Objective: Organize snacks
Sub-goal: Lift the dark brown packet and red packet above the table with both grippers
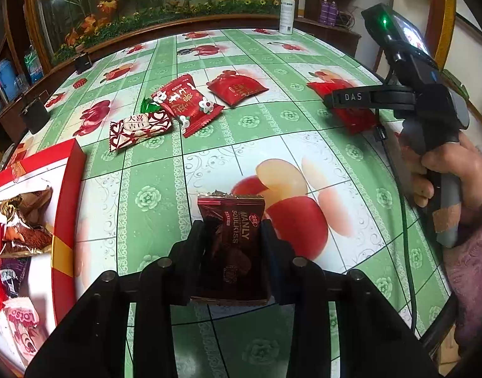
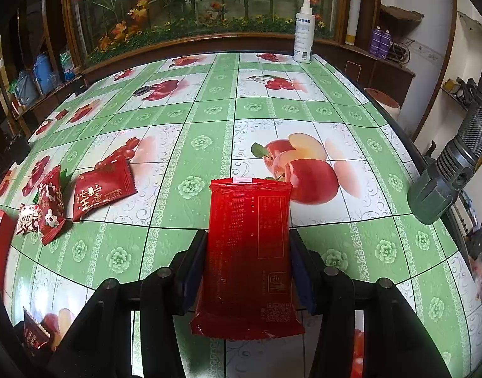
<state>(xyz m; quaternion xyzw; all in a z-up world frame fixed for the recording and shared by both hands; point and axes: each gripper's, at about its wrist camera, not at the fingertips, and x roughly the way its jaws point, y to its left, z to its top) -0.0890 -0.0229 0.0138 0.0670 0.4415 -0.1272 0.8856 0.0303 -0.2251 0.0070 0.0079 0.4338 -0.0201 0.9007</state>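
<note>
My left gripper is shut on a dark brown snack packet and holds it above the table. My right gripper is shut on a bright red snack packet, also seen in the left wrist view under the right gripper's fingers. A red gift box with several snacks inside sits at the left. Loose on the table lie a red-and-white heart packet, a red flowered packet and a red packet; these also show in the right wrist view, with the red packet nearest.
The table has a green fruit-print cloth. A white spray bottle stands at the far edge. A grey flashlight juts in at the right. The person's hand holds the right gripper's handle. Shelves with bottles stand at the left.
</note>
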